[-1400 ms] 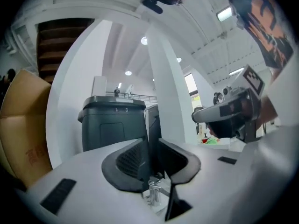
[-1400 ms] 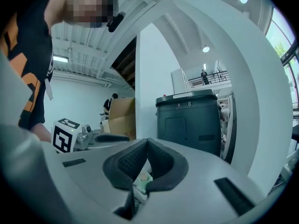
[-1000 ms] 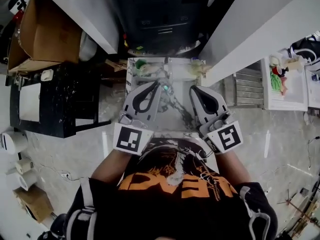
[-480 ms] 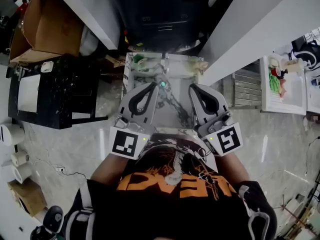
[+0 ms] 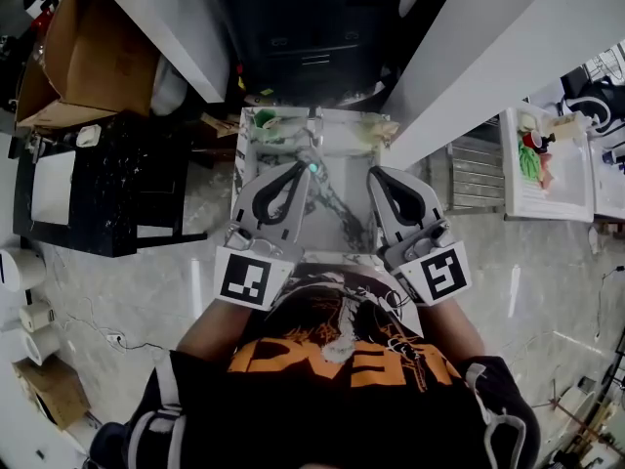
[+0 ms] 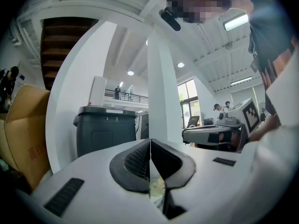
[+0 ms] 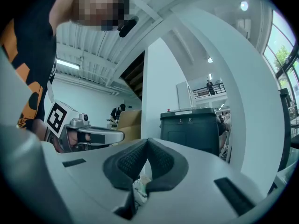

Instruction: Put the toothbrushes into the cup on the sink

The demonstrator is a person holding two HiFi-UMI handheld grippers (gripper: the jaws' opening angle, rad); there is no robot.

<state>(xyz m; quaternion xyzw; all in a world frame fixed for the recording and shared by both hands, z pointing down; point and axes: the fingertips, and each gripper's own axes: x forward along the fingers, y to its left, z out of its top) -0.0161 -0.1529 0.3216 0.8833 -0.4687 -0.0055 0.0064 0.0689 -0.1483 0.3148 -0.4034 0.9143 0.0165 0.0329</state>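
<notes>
Hovering level over white, dark-veined marble sink [image 5: 344,203]: left gripper [image 5: 305,166] and right gripper [image 5: 374,172] both fully closed, nothing between jaws. Toothbrushes and cup not held; probably among green-and-white clutter [image 5: 266,122] and pale clutter [image 5: 379,130] on sink's far rim, too small to tell apart. Advice: open one gripper's jaws before approach, pinch toothbrush mid-handle, keep other gripper clear.
</notes>
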